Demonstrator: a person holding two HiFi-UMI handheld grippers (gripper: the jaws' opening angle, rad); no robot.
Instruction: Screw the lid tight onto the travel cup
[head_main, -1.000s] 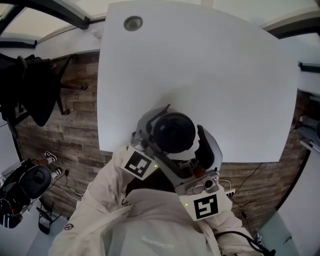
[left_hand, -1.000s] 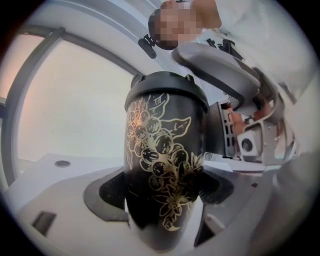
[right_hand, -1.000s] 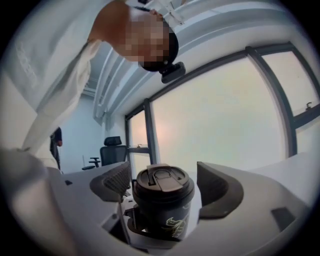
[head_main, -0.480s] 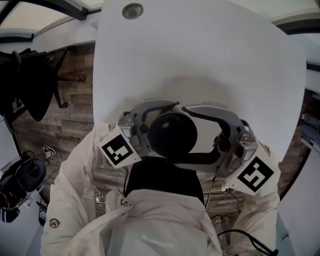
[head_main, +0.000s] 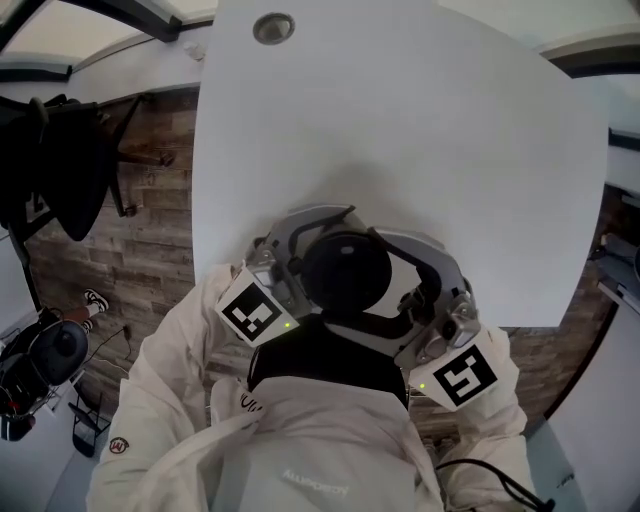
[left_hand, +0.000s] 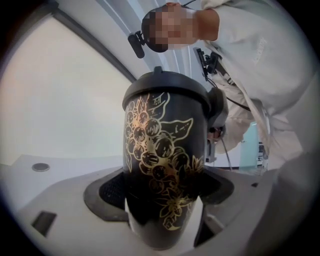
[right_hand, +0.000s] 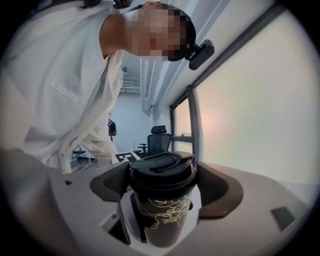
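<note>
Left gripper clamps the travel cup, right gripper grips its lid, above the white table edge

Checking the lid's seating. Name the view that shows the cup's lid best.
The right gripper view: the lid sits centred, with its top and rim both visible. The left gripper view shows only its side edge above the cup wall; the head view, a dark disc from above.
</note>
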